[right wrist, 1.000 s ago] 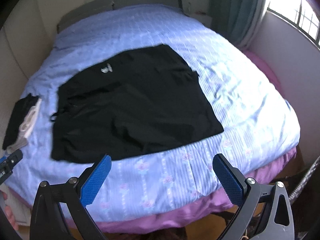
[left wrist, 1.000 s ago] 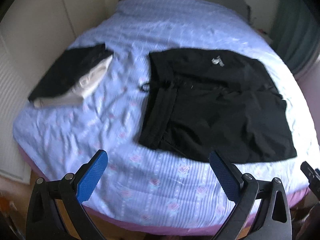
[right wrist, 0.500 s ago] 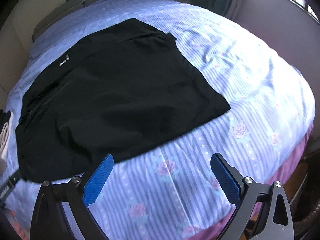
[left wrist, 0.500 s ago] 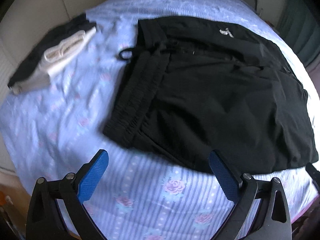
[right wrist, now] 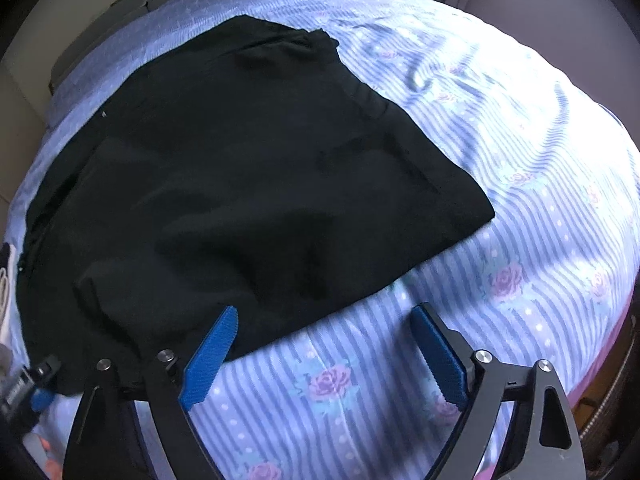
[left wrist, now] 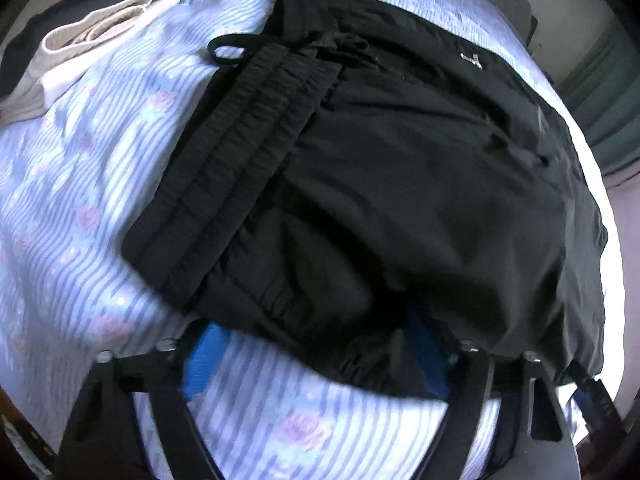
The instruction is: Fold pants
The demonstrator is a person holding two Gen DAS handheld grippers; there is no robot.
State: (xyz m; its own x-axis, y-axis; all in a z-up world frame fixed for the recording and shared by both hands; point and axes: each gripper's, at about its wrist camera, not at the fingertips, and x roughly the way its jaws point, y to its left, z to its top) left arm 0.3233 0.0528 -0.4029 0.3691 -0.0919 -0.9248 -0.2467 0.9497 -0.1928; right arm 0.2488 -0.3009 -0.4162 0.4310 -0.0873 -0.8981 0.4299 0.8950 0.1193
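Pants, black, lie spread across your striped, rose-printed bedspread, a small pale logo too blurred to read. Your left gripper has been closing, near hem between its pads, grip uncertain. Your right gripper has been narrowing, jaws apart over the near edge.

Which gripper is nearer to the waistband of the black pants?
Left. The left gripper is at the near hem just below the waistband. The right gripper is at the near hem farther along the pants, away from it.
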